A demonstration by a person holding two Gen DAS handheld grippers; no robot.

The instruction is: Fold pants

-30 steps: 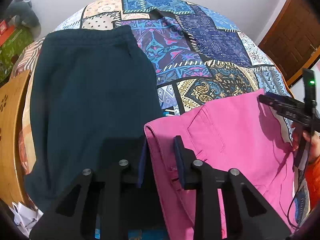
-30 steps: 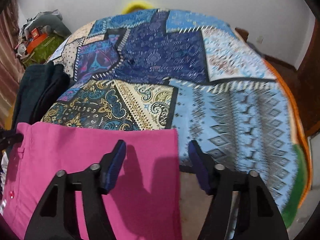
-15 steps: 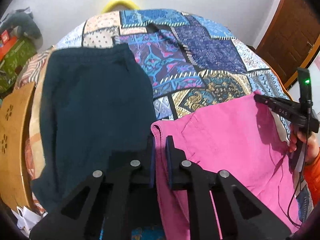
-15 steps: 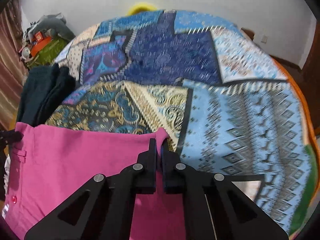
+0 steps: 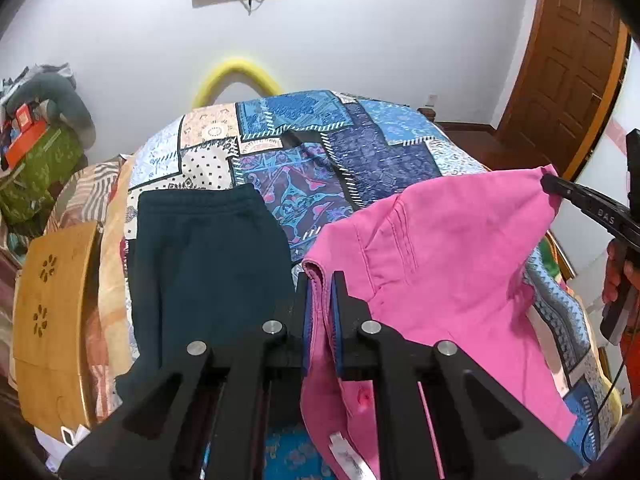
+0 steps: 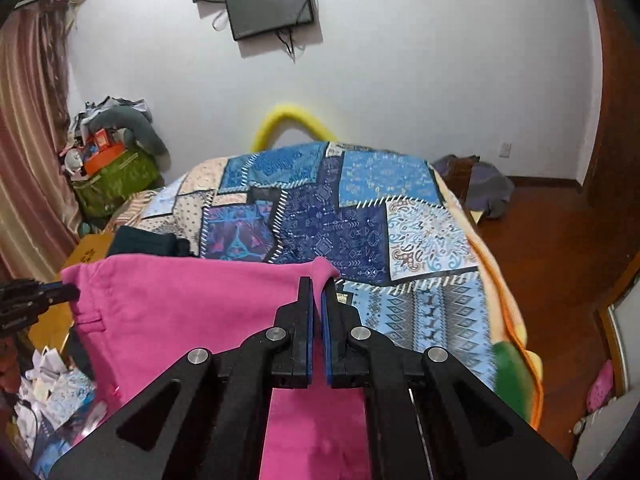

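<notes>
Two garments: one pink cotton pair of pants [image 5: 448,256] and one dark teal folded sweatpants [image 5: 208,264] on the patchwork-quilted bed [image 5: 360,148]. The left tongs [image 5: 319,280] and right tongs [image 6: 316,284] are each clamped on a pink top corner.

Two pairs of pants were in view: one pink pair [image 5: 448,264] and one dark teal pair [image 5: 204,272]. There were two hand-held grippers, the left hand-held gripper [image 5: 320,292] and the right hand-held gripper [image 6: 317,300]. One patchwork bedspread [image 6: 360,208] covered one bed. Two dark screens [image 6: 268,0] hung on the wall.
</notes>
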